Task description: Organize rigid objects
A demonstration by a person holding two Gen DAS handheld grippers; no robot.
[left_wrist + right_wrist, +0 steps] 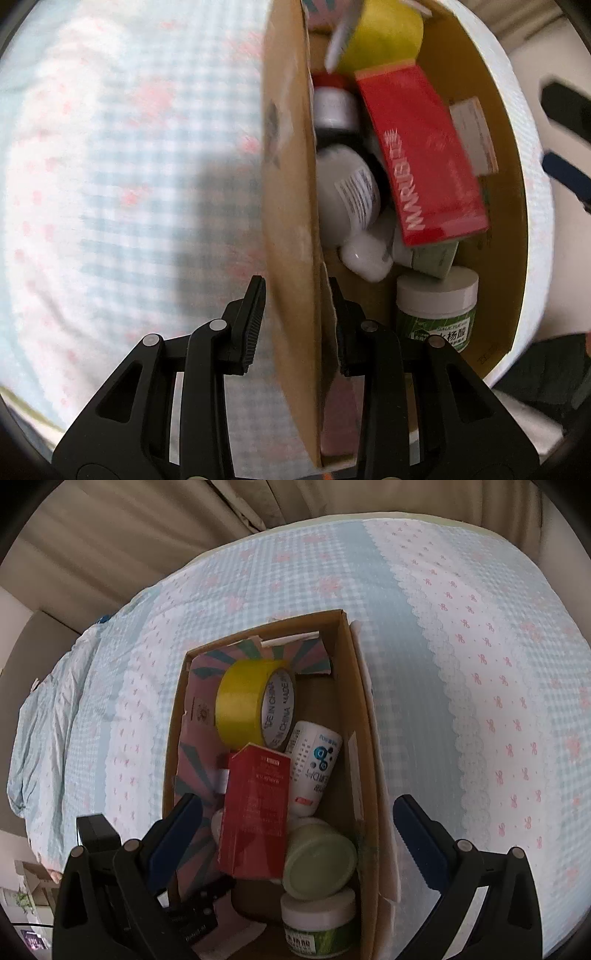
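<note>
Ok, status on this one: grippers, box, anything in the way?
Left gripper shut on box wall. Right gripper open, empty, above red carton. Box crowded.

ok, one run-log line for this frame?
left gripper: shut on cardboard box wall | right gripper: open above box | red carton, yellow tape, jars inside

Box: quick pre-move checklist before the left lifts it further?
1. Left gripper shut on box wall: ok, a finger sits on each side of the cardboard.
2. Right gripper open and holding nothing: ok.
3. Right fingers apart from the wall: not ok, they straddle it.
4. Contents inside the box: ok; tape, red carton, white bottle and jars sit below the rim.
5. Contents settled: not ok, loosely piled, carton leaning.
6. Box bottom off the bed: cannot tell.
</note>
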